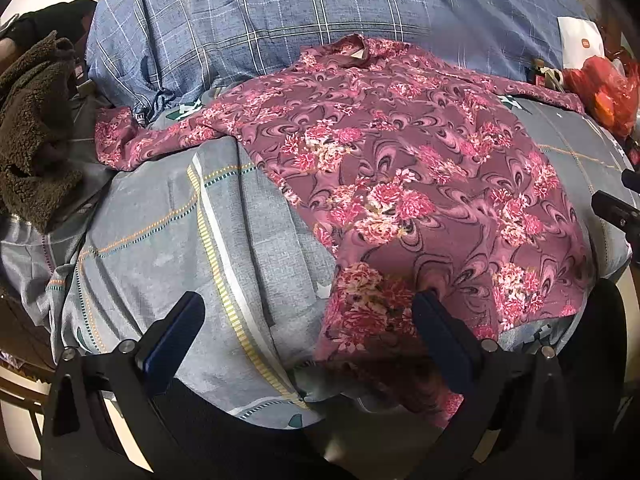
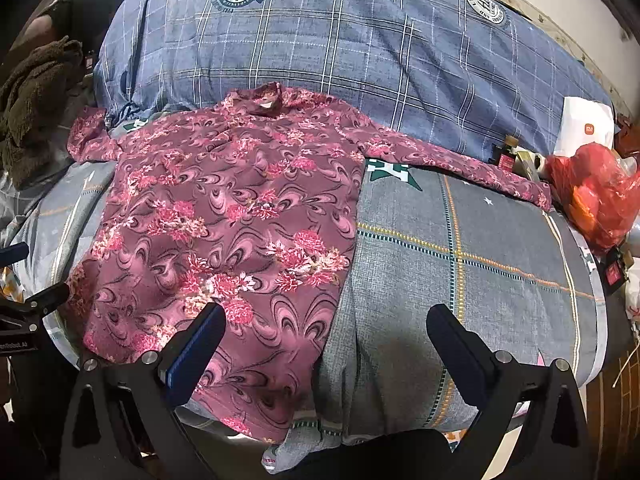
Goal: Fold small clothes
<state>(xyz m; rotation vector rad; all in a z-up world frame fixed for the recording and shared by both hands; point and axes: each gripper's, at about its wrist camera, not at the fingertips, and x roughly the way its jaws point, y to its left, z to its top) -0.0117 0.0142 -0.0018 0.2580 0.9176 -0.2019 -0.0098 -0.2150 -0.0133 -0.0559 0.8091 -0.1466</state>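
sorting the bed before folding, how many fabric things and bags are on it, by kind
floral shirt: 1
blue plaid quilt: 1
grey plaid bedsheet: 1
brown fleece garment: 1
red plastic bag: 1
white paper bag: 1
total: 6

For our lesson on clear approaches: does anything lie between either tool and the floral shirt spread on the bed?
Nothing visible does. The left tool is open at the shirt hem, one finger already over the fabric. The right tool is open too, straddling the shirt's right edge, with only bare bedsheet beside it.

a home bedroom: a bed (image 2: 500, 248) with checked sheet and blue plaid quilt (image 2: 340, 40).
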